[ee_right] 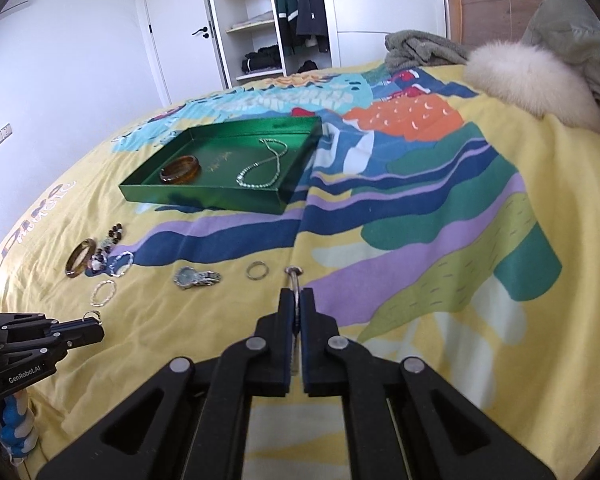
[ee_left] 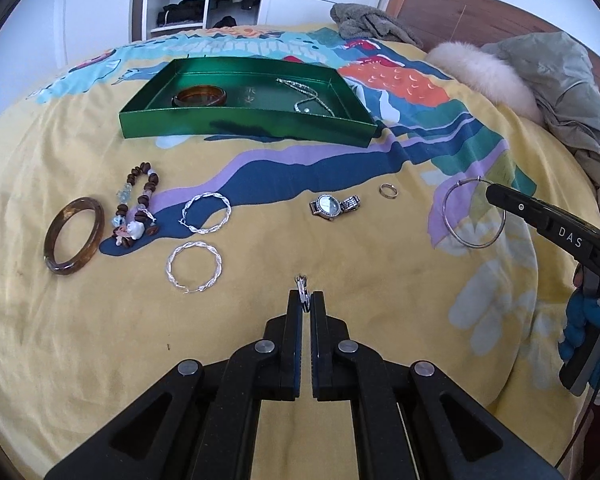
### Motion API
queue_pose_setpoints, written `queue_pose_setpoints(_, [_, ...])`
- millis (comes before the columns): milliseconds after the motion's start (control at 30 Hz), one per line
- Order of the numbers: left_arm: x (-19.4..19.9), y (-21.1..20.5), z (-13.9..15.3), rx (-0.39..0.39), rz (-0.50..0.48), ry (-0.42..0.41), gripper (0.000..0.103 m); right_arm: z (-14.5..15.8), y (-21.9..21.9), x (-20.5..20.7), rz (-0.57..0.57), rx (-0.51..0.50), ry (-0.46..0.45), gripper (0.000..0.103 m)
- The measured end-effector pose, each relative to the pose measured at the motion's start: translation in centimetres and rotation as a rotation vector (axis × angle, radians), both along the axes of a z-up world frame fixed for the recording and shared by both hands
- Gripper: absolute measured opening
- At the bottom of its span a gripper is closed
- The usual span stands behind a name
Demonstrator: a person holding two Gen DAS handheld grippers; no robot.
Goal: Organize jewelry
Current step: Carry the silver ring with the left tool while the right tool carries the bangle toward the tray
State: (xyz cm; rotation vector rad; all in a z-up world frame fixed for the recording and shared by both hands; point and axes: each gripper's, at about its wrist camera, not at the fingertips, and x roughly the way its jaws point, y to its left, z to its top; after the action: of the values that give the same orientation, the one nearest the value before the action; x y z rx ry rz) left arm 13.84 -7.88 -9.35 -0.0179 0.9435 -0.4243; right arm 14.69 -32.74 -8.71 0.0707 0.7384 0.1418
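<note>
A green tray (ee_left: 236, 126) on the bed holds an amber bangle (ee_left: 200, 96) and a silver chain (ee_left: 306, 96). My left gripper (ee_left: 306, 300) is shut on a small silver ring (ee_left: 302, 286), held over the bedspread. My right gripper (ee_right: 298, 298) is shut on a large thin silver hoop (ee_left: 474, 212), seen edge-on in the right wrist view (ee_right: 294, 274). On the bedspread lie another amber bangle (ee_left: 74, 236), a bead bracelet (ee_left: 138, 208), two twisted silver hoops (ee_left: 206, 213) (ee_left: 194, 267), a watch (ee_left: 332, 206) and a gold ring (ee_left: 389, 190).
The bed has a yellow patterned bedspread (ee_left: 340, 248). A grey cloth (ee_left: 370, 24), a white fur piece (ee_left: 488, 76) and a grey coat (ee_left: 556, 76) lie near the wooden headboard. An open wardrobe and a door stand behind.
</note>
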Motion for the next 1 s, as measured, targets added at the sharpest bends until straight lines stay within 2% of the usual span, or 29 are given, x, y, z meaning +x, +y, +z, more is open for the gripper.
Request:
queue_pose_setpoints(500, [-5.6,3.2,6.0,-0.037,0.029,-0.119,0.003,6.5,2.8,-6.4,0.033,-0.02,-0.109,0.003])
queue_pose_setpoints(1000, [-11.9,6.0,13.2,-0.067,0.047,-0.288,0.003,13.1,6.2,-13.5,0.083,-0.045,-0.252,0.003])
